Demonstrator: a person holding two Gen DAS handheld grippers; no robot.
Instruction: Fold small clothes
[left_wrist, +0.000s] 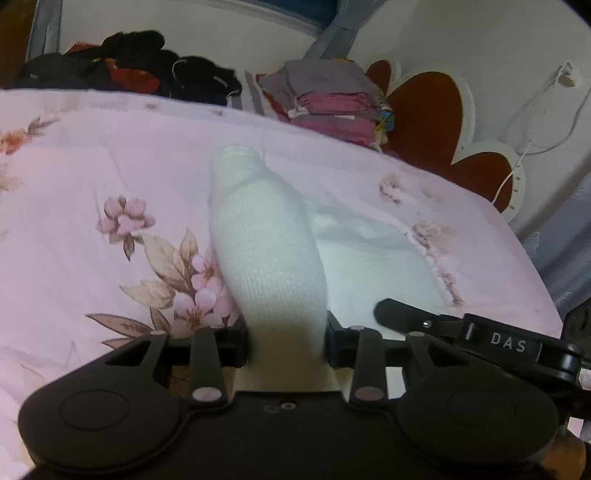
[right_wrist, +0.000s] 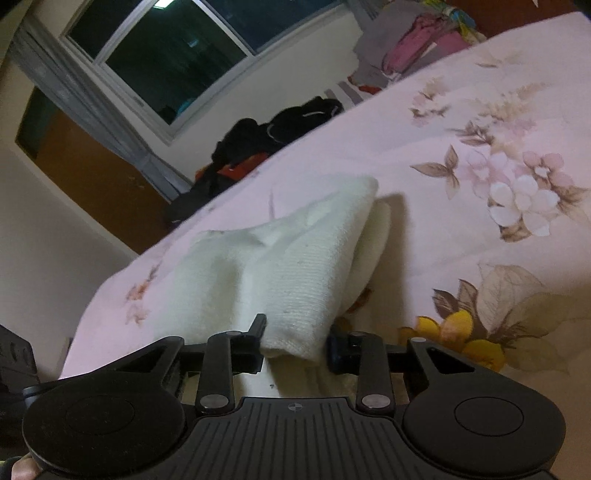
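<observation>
White knit garment (left_wrist: 269, 243): small, ribbed, lying on the pink floral bedspread (left_wrist: 92, 166) near the bed's middle, one end lifted off the cover. Left gripper (left_wrist: 288, 345): jaws clenched on the garment's near end, cloth pinched between both pads. Right gripper (right_wrist: 295, 343): jaws likewise grasping a folded edge of the same garment (right_wrist: 306, 258), fabric filling the gap between them; its black tip (left_wrist: 391, 312) just right of the garment in the left wrist view. Folded stack of pink and grey clothes (left_wrist: 332, 103): beyond the garment, at the bed's far edge. Heap of black and red clothes (left_wrist: 140, 66): beyond the garment, far left edge. Window (right_wrist: 166, 48): on the wall behind the heap, dark panes
</observation>
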